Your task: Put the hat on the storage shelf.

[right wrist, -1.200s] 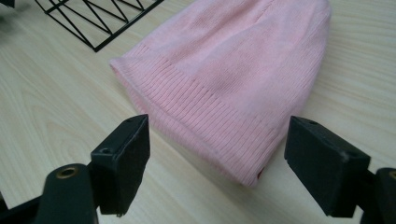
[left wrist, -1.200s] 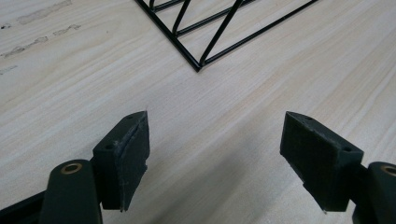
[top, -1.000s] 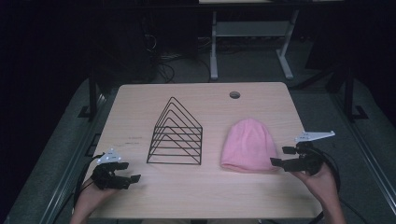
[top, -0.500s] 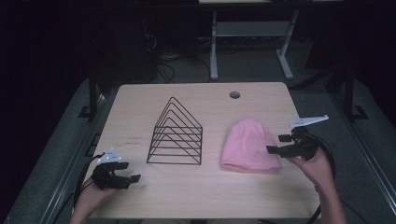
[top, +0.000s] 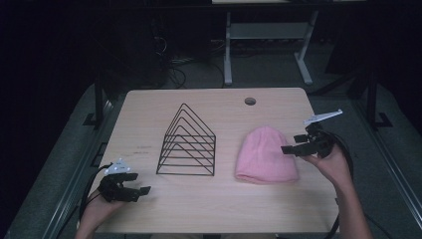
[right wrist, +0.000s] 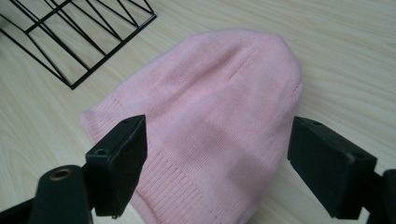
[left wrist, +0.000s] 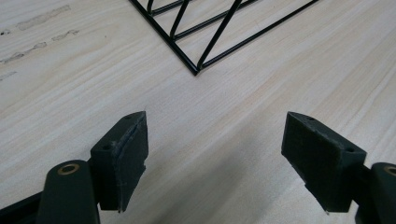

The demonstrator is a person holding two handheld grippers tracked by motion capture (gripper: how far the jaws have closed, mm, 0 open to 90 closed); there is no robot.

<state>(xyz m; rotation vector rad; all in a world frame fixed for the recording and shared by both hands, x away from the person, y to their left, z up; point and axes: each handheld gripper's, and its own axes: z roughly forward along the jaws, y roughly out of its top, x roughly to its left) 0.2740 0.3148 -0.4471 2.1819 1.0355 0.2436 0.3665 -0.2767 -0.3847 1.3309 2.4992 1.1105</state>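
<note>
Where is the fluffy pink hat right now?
In the high view, the pink knitted hat lies flat on the right half of the wooden table, between the black wire triangle rack and the open right claw.

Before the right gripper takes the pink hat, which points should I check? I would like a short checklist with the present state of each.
1. Right gripper jaws open wide: ok.
2. Pink hat lies flat on the table, nothing on it: ok.
3. Hat apart from the wire rack: ok.
4. Jaws already touching the hat: cannot tell.
5. Left gripper open, away from the hat: ok.
</note>
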